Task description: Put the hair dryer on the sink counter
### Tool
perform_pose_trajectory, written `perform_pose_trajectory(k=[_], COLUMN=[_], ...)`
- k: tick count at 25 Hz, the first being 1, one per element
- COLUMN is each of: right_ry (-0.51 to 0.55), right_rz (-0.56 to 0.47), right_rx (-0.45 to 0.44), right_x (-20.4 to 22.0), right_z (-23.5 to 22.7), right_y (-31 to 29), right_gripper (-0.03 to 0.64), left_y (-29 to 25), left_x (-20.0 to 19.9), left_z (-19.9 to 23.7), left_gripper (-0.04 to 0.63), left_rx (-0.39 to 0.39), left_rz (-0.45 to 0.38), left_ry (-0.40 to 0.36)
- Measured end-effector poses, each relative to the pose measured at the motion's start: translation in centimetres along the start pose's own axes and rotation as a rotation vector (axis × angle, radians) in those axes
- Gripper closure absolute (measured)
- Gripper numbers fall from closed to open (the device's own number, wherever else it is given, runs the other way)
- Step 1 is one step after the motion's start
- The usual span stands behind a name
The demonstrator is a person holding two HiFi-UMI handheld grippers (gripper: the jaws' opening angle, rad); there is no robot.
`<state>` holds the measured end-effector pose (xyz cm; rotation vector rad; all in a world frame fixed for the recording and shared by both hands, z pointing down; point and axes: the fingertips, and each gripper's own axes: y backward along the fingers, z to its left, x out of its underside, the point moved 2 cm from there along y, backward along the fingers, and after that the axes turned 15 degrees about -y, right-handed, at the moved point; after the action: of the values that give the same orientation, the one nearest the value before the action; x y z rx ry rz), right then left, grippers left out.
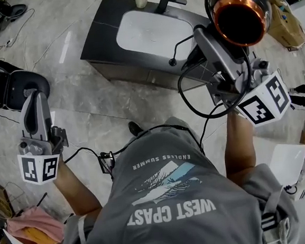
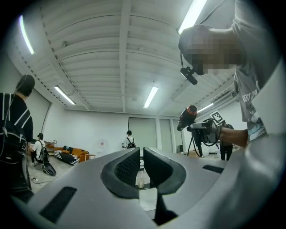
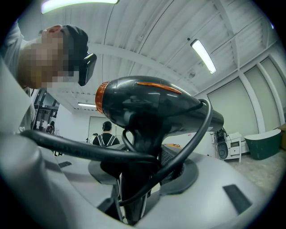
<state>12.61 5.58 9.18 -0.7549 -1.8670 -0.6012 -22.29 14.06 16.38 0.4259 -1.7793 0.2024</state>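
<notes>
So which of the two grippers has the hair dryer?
The right gripper: it is clamped on the handle of the black hair dryer with the orange ring. The left gripper is empty, its jaws slightly apart with nothing between.

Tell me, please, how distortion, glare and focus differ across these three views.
Head view: edges bend, pale glare streaks the floor; left gripper view: fisheye with black corners, ceiling lights blown out; right gripper view: the hair dryer looms dark, its cord soft.
</notes>
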Motion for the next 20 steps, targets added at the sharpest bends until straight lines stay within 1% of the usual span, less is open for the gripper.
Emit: perform_pose_trajectory(k=[4, 8, 11, 13, 20], right_ry=[0.004, 0.006, 0.026, 0.009, -0.023], right_rz=[0.006, 0.016, 0.035, 0.035, 0.052], right_rx=[0.007, -0.001, -0.023, -0.029, -0.064], right_x=[-0.1, 0.2, 0.7, 0.7, 0.2], right_z=[0.2, 0.6, -0.7, -1.4, -4.6], right_y=[-0.3, -2.1, -3.5, -4.9, -8.1], right_gripper=[0.379, 0.379, 0.379, 0.379, 0.379], left_y=[0.3, 0.5, -0.4, -1.3, -3.9], left_x=[0.2, 1.3, 2.7, 3.3, 3.2], left_z=[0.7, 2.1, 2.9, 3.2, 4.4], left_gripper=[0.557, 0.557, 0.558, 0.557, 0.557], left_rx=[-0.007, -0.019, -0.029, -0.035, -0.082], left_rz=[-0.007, 0.0, 0.012, 0.018, 0.041], left_ry=[0.005, 0.021, 0.03, 0.033, 0.017])
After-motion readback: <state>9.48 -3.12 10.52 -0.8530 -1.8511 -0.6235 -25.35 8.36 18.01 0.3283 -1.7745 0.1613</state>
